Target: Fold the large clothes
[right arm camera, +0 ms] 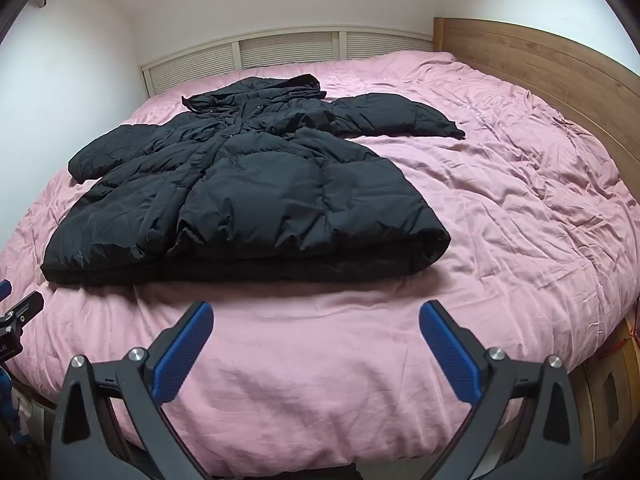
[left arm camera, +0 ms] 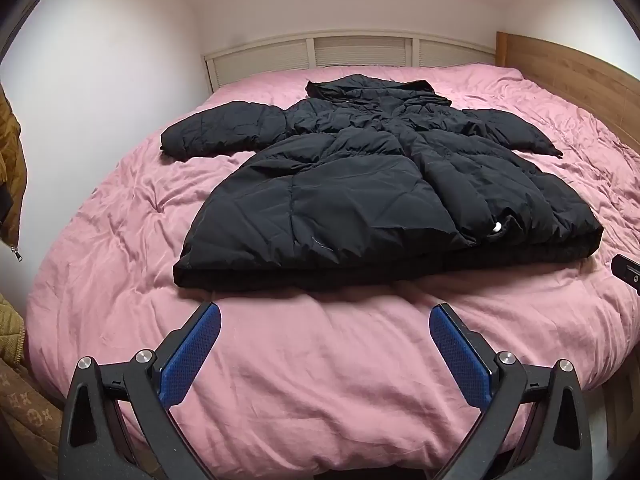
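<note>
A large black puffer coat (left arm camera: pixel 360 184) lies flat on the pink bed (left arm camera: pixel 280 360), hood toward the far wall, both sleeves spread out, hem toward me. It also shows in the right wrist view (right arm camera: pixel 248 188), left of centre. My left gripper (left arm camera: pixel 325 312) is open and empty, hovering over the bedding just short of the coat's hem. My right gripper (right arm camera: pixel 316 310) is open and empty, over the bedding near the hem's right corner. The left gripper's edge shows at the left of the right wrist view (right arm camera: pixel 20 312).
A wooden headboard (right arm camera: pixel 540 64) runs along the right side of the bed. A white slatted panel (left arm camera: pixel 352 54) stands behind it at the far wall. A brown jacket (left arm camera: pixel 10 176) hangs at the left edge. The pink duvet (right arm camera: pixel 500 220) is wrinkled to the right of the coat.
</note>
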`<state>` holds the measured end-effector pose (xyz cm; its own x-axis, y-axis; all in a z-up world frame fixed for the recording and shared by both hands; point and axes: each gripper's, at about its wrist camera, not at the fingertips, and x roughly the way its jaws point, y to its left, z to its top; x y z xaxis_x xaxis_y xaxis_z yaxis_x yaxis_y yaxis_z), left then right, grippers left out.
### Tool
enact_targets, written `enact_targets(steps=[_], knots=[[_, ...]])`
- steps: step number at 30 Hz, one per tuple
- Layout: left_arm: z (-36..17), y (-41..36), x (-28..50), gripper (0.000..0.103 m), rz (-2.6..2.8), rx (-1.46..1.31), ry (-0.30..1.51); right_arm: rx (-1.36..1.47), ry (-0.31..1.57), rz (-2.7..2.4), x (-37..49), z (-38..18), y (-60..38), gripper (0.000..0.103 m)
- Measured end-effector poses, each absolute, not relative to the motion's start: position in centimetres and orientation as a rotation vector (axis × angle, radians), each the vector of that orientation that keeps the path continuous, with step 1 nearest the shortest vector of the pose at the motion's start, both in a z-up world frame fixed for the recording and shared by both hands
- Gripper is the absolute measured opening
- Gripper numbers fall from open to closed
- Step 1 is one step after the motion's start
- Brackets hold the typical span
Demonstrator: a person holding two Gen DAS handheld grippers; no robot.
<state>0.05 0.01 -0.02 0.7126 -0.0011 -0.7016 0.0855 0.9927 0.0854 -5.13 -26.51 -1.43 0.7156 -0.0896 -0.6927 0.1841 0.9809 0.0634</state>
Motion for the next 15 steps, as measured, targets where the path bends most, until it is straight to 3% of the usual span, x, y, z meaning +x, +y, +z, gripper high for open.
enact_targets(steps=[15], knots=[[-0.5, -0.1, -0.1, 0.102, -0.057, 0.097, 0.787, 0.135, 0.757, -0.148, -5.2, -1.5, -26.5, 0.103]])
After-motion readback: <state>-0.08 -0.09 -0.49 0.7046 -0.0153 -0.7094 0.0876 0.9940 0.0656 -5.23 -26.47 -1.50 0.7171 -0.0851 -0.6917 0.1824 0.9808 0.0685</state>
